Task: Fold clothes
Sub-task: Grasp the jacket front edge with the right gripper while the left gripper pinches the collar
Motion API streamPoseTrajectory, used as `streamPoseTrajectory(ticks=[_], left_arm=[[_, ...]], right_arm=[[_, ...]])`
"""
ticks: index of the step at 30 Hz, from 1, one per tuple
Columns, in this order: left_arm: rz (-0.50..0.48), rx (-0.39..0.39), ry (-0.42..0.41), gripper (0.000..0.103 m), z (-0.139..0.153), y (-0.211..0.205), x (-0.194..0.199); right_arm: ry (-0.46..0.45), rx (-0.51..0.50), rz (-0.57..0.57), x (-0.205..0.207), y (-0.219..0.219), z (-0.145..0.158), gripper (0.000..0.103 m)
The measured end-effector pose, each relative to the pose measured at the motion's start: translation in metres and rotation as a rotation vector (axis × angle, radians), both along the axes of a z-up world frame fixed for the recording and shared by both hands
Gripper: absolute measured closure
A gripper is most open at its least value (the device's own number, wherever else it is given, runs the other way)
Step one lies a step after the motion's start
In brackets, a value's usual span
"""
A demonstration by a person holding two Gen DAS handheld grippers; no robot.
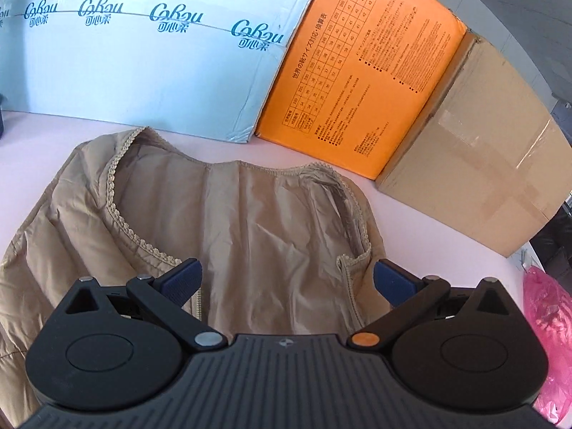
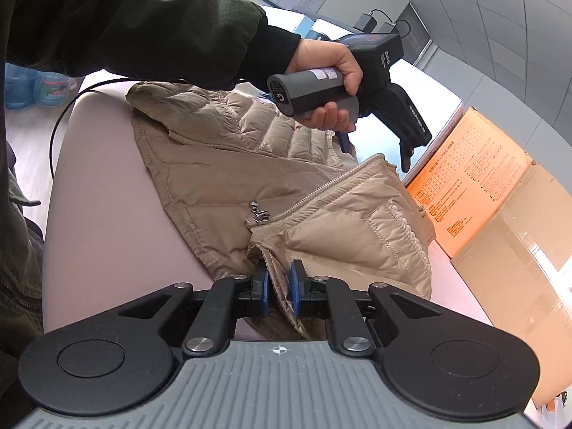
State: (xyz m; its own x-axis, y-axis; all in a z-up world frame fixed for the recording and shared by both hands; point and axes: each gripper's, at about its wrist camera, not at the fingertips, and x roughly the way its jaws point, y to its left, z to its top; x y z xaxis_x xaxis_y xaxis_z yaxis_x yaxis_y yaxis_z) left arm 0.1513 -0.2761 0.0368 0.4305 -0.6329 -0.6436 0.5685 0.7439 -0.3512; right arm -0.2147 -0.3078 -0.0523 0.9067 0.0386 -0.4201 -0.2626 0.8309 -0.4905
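Note:
A tan quilted vest (image 1: 250, 228) lies unzipped on the pink table (image 1: 46, 132), lining up, with lace trim round its neck and armholes. My left gripper (image 1: 287, 280) hovers open above the lining, nothing between its blue pads. In the right wrist view the same vest (image 2: 221, 164) shows its puffy outer side and zipper pull (image 2: 258, 214). My right gripper (image 2: 279, 287) is shut on the vest's hem corner, fabric pinched between its pads. A hand (image 2: 329, 71) holds the left gripper (image 2: 375, 144) above the vest's far side.
A light blue box (image 1: 143, 60), an orange box (image 1: 361, 75) and a brown cardboard box (image 1: 479, 178) stand along the table's far edge. A pink plastic bag (image 1: 550, 325) lies at the right. A black cable (image 2: 57, 121) runs off the table's left end.

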Motion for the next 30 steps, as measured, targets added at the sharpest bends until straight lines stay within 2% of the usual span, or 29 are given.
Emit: streamPoseTrajectory(ticks=[4, 9, 14, 15, 16, 18, 19, 20, 21, 26, 30], left_arm=[[-0.032, -0.002, 0.063, 0.0, -0.004, 0.006, 0.002], [-0.141, -0.079, 0.132, 0.0, -0.009, 0.004, -0.004], [-0.245, -0.108, 0.146, 0.003, -0.014, -0.011, -0.018], [-0.264, -0.115, 0.131, 0.018, -0.013, -0.013, -0.021], [-0.286, -0.115, 0.103, 0.046, -0.011, -0.014, -0.024], [-0.301, -0.082, 0.05, 0.079, -0.009, -0.019, -0.03], [-0.302, -0.06, 0.024, 0.089, -0.008, -0.021, -0.031], [-0.306, -0.043, -0.001, 0.095, -0.007, -0.022, -0.033], [-0.312, -0.028, -0.024, 0.096, -0.006, -0.024, -0.034], [-0.329, 0.001, -0.094, 0.097, -0.001, -0.024, -0.037], [-0.331, -0.001, -0.185, 0.099, 0.004, -0.02, -0.041]], right_arm=[[0.0, 0.005, 0.0, 0.002, 0.001, -0.001, 0.091], [-0.002, 0.003, 0.0, 0.0, 0.001, 0.0, 0.091], [-0.01, -0.014, -0.003, -0.001, 0.003, -0.001, 0.091], [-0.011, -0.016, -0.003, -0.002, 0.004, -0.002, 0.091], [-0.011, -0.017, -0.003, -0.002, 0.004, -0.002, 0.091], [-0.012, -0.018, -0.003, -0.002, 0.004, -0.002, 0.091], [-0.011, -0.017, -0.002, -0.002, 0.004, -0.002, 0.091], [-0.011, -0.015, -0.002, -0.001, 0.003, -0.001, 0.091], [-0.01, -0.011, -0.002, -0.001, 0.003, -0.001, 0.091], [0.015, 0.055, -0.006, 0.001, -0.004, 0.007, 0.091], [0.012, 0.143, -0.027, -0.002, -0.012, 0.018, 0.095]])
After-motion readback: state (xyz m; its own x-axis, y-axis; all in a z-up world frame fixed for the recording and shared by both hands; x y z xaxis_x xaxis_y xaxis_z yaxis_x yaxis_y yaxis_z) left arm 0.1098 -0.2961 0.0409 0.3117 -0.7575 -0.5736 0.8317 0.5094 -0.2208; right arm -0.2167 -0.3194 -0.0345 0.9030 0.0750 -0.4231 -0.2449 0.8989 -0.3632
